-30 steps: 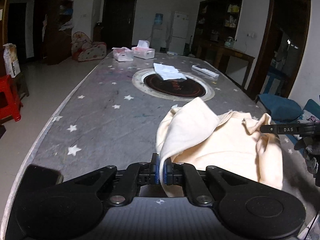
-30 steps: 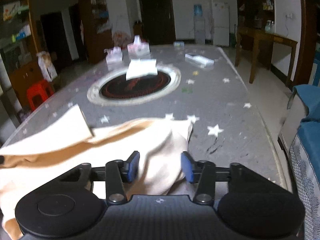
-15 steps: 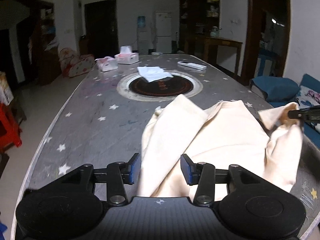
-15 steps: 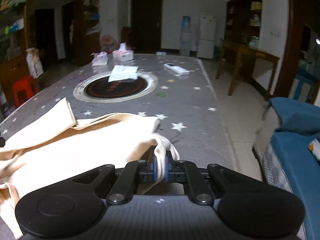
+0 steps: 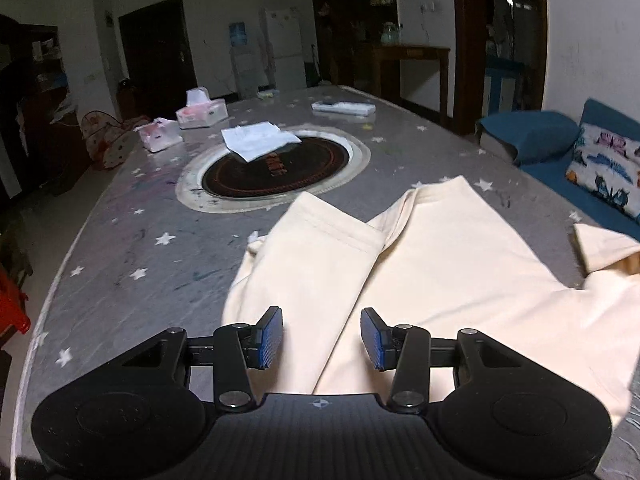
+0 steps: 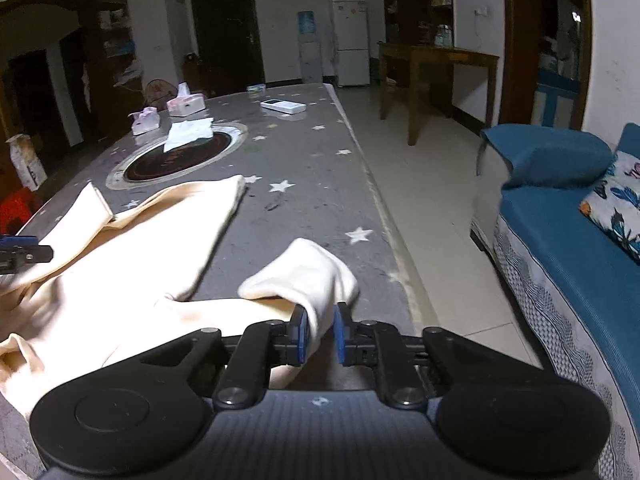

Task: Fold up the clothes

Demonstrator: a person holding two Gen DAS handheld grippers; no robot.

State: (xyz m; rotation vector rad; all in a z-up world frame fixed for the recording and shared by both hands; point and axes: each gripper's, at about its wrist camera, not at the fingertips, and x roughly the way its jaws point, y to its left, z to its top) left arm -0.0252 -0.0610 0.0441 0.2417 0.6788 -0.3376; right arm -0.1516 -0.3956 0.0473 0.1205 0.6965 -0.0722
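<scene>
A cream garment (image 5: 440,264) lies spread on the grey star-patterned table (image 5: 132,240), with a sleeve folded over its left side. My left gripper (image 5: 321,338) is open just above the garment's near edge, and cloth shows between the blue pads without being pinched. In the right wrist view the garment (image 6: 132,264) stretches to the left. My right gripper (image 6: 319,334) has its jaws slightly parted around a bunched corner of the cloth (image 6: 308,272) near the table's right edge. The left gripper's finger tip (image 6: 24,254) shows at the far left.
A round black inset (image 5: 276,166) with a white folded cloth (image 5: 256,140) sits mid-table. Tissue boxes (image 5: 202,112) and a remote (image 5: 344,108) lie farther back. A blue sofa with a patterned cushion (image 6: 580,240) stands right of the table. A red stool (image 5: 10,304) stands left.
My left gripper let go of the garment and opened wide. My right gripper shut on a corner, pulled it toward the right edge, and its jaws have now parted slightly. The garment lies flatter.
</scene>
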